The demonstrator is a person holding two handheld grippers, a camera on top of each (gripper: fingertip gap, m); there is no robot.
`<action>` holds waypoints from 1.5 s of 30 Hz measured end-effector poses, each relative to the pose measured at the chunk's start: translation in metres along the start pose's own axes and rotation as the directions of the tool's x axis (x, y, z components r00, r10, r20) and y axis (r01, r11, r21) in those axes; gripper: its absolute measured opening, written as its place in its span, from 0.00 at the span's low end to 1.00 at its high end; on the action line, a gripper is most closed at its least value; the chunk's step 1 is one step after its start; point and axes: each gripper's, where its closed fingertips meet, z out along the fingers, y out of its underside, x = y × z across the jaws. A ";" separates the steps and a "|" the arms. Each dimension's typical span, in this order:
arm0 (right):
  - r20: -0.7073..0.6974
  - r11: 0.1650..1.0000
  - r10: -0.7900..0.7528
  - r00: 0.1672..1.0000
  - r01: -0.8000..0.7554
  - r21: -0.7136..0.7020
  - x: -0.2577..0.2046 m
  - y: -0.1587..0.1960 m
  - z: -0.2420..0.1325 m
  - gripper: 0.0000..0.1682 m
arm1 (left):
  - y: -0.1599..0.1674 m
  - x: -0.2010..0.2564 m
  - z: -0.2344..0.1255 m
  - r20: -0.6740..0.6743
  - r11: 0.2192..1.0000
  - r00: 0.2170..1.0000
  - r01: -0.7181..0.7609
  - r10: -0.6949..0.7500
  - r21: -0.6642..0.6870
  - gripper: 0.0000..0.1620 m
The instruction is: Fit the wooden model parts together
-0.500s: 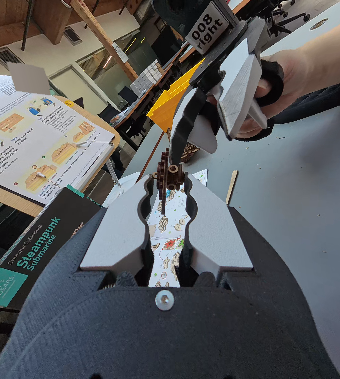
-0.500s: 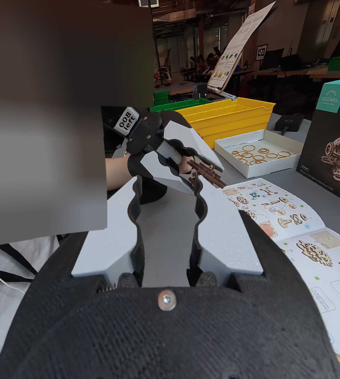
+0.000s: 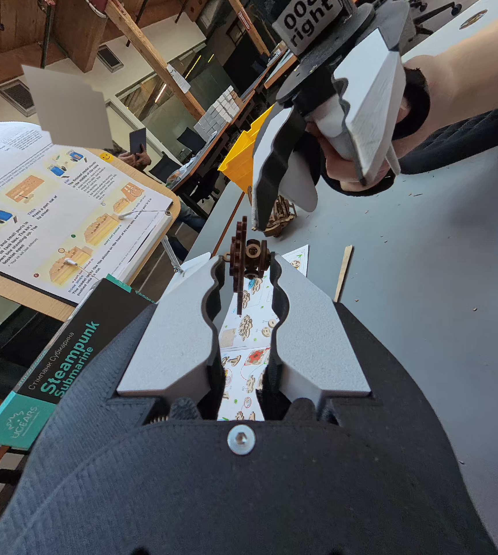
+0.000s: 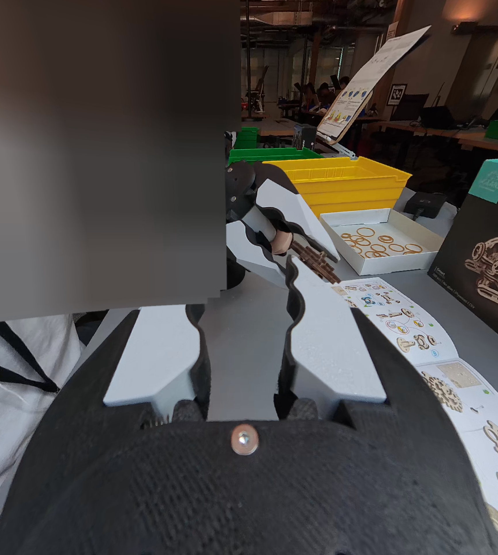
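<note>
Dark gear assembly (image 3: 246,258) pinched in left gripper (image 3: 245,262); right gripper (image 4: 243,303) held agape, empty, just above; partly built model (image 3: 280,217) on table (image 3: 421,300) awaits remaining parts

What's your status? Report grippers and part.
Left gripper shut on dark brown wooden gear assembly. Right gripper open, empty, one fingertip just above it. Nothing between.

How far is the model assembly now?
Done: a partly built model stands on the table. In hand: the left gripper clamps a dark gear piece; the right gripper is open and empty. Left: joining that piece on.
</note>
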 end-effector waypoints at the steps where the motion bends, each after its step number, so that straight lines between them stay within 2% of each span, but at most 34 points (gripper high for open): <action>1: 0.020 1.000 -0.006 1.000 0.006 0.015 -0.001 -0.004 -0.005 0.30 | -0.001 0.001 0.000 0.005 0.999 0.999 -0.032 0.032 0.007 0.18; 4: 0.002 0.997 -0.052 0.999 0.052 0.055 0.007 -0.014 -0.020 0.29 | 0.002 0.012 0.002 -0.037 0.997 0.996 -0.078 0.078 -0.011 0.17; 6: -0.043 0.984 -0.179 0.983 0.179 -0.012 0.013 -0.005 -0.024 0.30 | -0.003 0.018 0.002 -0.070 0.997 0.995 -0.071 0.072 0.015 0.17; 11: -0.079 0.818 -0.548 0.833 0.514 -0.259 0.015 0.026 -0.017 0.26 | -0.008 0.030 0.001 -0.140 0.997 0.988 -0.062 0.067 0.041 0.17; 16: -0.039 0.705 -0.669 0.742 0.617 -0.350 0.011 0.041 -0.010 0.23 | -0.009 0.044 0.003 -0.229 0.999 0.973 -0.001 0.010 0.042 0.17; 20: -0.046 0.716 -0.659 0.751 0.608 -0.342 0.011 0.038 -0.012 0.19 | -0.013 0.044 0.002 -0.245 0.997 0.969 0.054 -0.037 0.062 0.17; 34: -0.156 0.777 -0.615 0.773 0.561 -0.284 0.018 0.023 -0.014 0.15 | -0.023 0.029 0.000 -0.245 0.976 0.953 0.203 -0.180 0.073 0.16; 45: -0.165 0.738 -0.665 0.729 0.607 -0.294 0.019 0.023 -0.013 0.16 | -0.022 0.028 0.000 -0.209 0.988 0.972 0.132 -0.111 0.086 0.16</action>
